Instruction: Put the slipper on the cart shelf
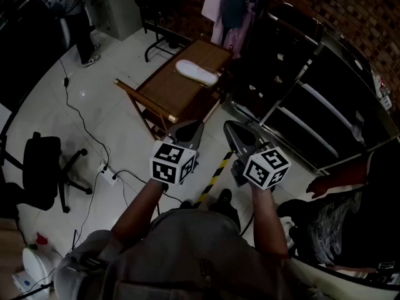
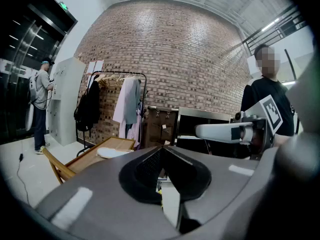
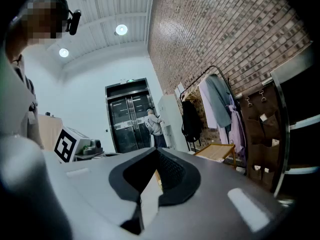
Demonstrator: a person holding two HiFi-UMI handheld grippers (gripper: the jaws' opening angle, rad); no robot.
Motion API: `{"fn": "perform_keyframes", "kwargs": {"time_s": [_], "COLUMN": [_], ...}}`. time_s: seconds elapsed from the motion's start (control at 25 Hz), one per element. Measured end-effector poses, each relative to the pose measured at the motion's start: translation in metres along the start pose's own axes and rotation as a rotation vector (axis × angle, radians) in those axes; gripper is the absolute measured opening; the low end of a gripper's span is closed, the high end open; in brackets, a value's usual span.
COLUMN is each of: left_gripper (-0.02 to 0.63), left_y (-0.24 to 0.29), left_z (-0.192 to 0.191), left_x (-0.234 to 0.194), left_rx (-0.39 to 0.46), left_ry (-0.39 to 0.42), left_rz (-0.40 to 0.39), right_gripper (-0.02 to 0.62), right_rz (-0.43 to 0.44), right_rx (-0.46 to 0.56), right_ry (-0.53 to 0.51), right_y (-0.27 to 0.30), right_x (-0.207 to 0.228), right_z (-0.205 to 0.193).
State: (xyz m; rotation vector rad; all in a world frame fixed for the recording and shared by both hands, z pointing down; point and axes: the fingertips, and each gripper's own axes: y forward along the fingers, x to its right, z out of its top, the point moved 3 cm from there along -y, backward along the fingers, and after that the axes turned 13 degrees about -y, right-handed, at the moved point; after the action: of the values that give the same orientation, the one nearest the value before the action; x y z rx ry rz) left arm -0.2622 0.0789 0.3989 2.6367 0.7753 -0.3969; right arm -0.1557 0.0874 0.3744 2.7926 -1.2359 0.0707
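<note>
A white slipper (image 1: 197,72) lies flat on the top of a wooden cart (image 1: 169,95) ahead of me; the left gripper view shows the slipper (image 2: 112,153) on the same cart (image 2: 82,161). My left gripper (image 1: 188,130) is held short of the cart's near end, shut with nothing in it, its jaws meeting at a point (image 2: 161,149). Beside it my right gripper (image 1: 235,132) is also shut and empty (image 3: 156,152). Both are well apart from the slipper. The cart's lower shelf is hidden from me.
Black shelving (image 1: 312,105) stands to the right of the cart and a clothes rack (image 1: 231,8) behind it. An office chair (image 1: 40,174) and floor cables (image 1: 81,114) lie to the left. A person (image 1: 72,5) stands far back. Yellow-black tape (image 1: 215,172) marks the floor.
</note>
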Motion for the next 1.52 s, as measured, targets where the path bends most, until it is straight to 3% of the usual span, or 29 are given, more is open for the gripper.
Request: {"fn": "perform_keyframes", "kwargs": {"time_s": [0.52,0.84,1.28,1.52], "left_gripper": [0.008,0.015,0.029,0.101], "left_y": [0.108,0.153,0.245,0.307], "left_z": [-0.002,0.001,-0.005,-0.028], "left_x": [0.027,0.022,-0.049,-0.117], "left_rx": [0.023,0.028,0.003,-0.063], "left_ry": [-0.062,-0.123,-0.229,-0.353], "left_rz": [0.158,0.258,0.274,0.291], "right_gripper": [0.0,0.0,0.0,0.0], "right_rz": [0.075,0.109,0.039,-0.016], "right_rx": [-0.037,-0.08,-0.143,-0.166], "right_ry": [-0.011,0.002,0.015,0.034], "right_y": [-0.031,-0.04,0.006,0.054], "right_x": [0.117,0.161,0.22,0.254], "right_z": [0.001,-0.005,-0.02,-0.023]}}
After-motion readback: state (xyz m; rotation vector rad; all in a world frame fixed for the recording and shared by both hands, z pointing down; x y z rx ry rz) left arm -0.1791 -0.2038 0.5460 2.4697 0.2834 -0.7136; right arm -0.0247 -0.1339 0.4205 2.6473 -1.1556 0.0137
